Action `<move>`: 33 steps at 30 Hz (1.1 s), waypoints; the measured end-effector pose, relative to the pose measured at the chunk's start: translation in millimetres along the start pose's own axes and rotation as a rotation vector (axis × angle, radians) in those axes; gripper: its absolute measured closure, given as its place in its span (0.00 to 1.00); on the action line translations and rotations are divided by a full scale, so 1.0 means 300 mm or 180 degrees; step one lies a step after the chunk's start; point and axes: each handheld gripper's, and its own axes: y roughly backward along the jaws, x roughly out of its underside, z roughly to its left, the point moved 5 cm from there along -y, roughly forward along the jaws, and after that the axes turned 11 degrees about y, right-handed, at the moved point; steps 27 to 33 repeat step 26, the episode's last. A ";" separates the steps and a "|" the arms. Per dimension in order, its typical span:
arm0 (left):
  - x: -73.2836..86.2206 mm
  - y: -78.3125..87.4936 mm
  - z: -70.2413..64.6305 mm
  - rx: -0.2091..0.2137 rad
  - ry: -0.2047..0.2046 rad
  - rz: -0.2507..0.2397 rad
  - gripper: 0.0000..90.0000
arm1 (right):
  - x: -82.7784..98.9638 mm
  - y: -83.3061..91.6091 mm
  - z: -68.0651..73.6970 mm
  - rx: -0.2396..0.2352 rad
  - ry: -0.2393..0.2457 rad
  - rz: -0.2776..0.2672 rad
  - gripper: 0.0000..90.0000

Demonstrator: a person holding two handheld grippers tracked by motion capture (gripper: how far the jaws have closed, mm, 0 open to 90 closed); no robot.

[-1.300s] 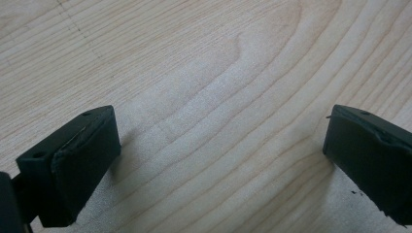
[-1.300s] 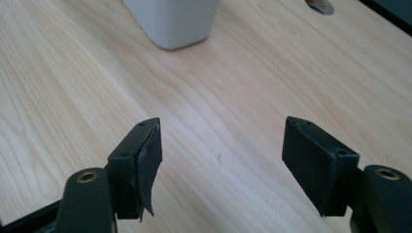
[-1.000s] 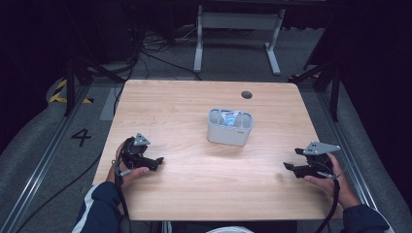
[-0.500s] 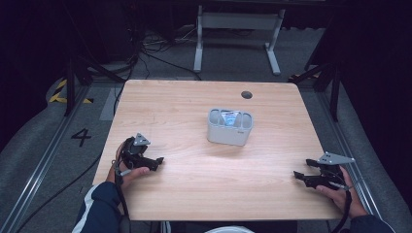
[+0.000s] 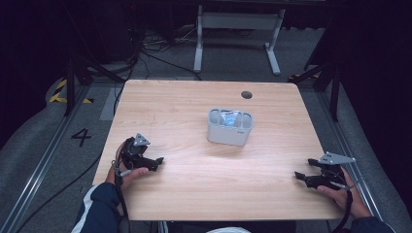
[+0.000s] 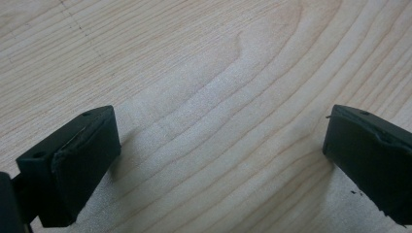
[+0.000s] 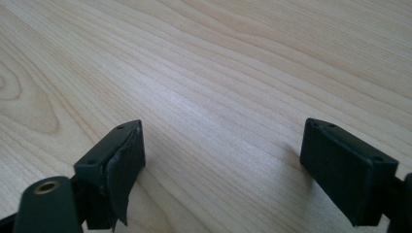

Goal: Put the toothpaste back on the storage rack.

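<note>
Overhead: light wooden tabletop (image 5: pixel 194 111), rounded corners, small dark round hole (image 5: pixel 247 94) near its far edge. Grey container (image 5: pixel 230 127) stands a little right of centre, toward the far half; something bluish and shiny inside, too small to identify.

Left gripper (image 5: pixel 154 161) sits at the near left of the tabletop, held in the person's left hand (image 5: pixel 127 171), dark blue sleeve with a white stripe (image 5: pixel 97 211) below it. Jaws point right, toward the middle of the tabletop. Well apart from the container.

Right gripper (image 5: pixel 301 177) at the near right corner, close to the table edge, held in the right hand (image 5: pixel 346 198). Grey three-cornered plate (image 5: pixel 336 158) on top. Jaws point left. Also well apart from the container.

Left gripper view: both black jaws spread wide, one at each lower corner, bare wood grain between them, nothing held. Jaws hang close over the tabletop and cast soft shadows on it; contact cannot be told.

Right gripper view: jaws likewise spread wide, nothing between them but wood. Pad (image 7: pixel 122 177) on the left-hand jaw looks frayed and peeling at its edge.

Beyond the table: grey floor, tangle of black cables (image 5: pixel 145 51), white metal frame (image 5: pixel 238 29), a painted "4" (image 5: pixel 80 137) on the floor at left.
</note>
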 end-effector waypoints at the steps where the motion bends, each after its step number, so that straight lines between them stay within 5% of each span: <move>1: -0.001 0.000 0.002 -0.0004 -0.0024 -0.0003 0.00 | 0.000 0.000 -0.001 0.0005 0.0000 0.0004 0.18; 33: -0.005 -0.003 0.001 -0.0021 0.0011 -0.0004 0.00 | 0.001 -0.001 -0.004 -0.0012 0.0020 0.0005 0.17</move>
